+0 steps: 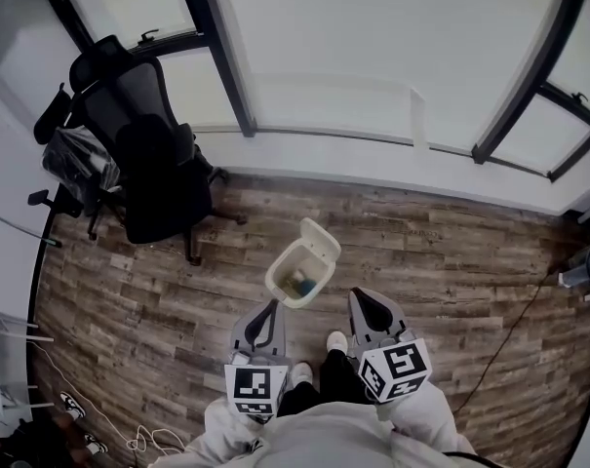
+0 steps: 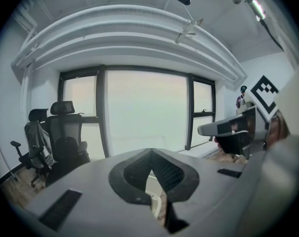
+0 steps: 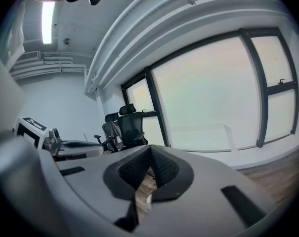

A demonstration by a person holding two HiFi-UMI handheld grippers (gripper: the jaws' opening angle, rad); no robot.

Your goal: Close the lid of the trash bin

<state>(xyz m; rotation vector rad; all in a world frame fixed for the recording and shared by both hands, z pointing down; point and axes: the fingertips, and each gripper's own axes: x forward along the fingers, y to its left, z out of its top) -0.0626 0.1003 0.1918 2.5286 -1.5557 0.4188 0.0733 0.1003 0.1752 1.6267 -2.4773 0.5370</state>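
Bin (image 1: 296,277) on floor (image 1: 421,252) just ahead of your shoes (image 1: 336,341), lid (image 1: 320,241) tipped up at far rim. Your left gripper (image 1: 271,307), right gripper (image 1: 359,296) either side of it, both closed, empty. Chair (image 1: 148,154) well apart, left. Bin's inside: head view only; left gripper view, sliver.

Wood-plank floor (image 1: 441,252), black office chair (image 1: 148,154) beside tall windows (image 1: 373,47)

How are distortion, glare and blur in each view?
Head view: fisheye curves the dark window frames; the white plastic trash bin looks clear. Left gripper view: black round vignette, washed-out window, left claw soft. Right gripper view: same vignette, ceiling lamp glare.
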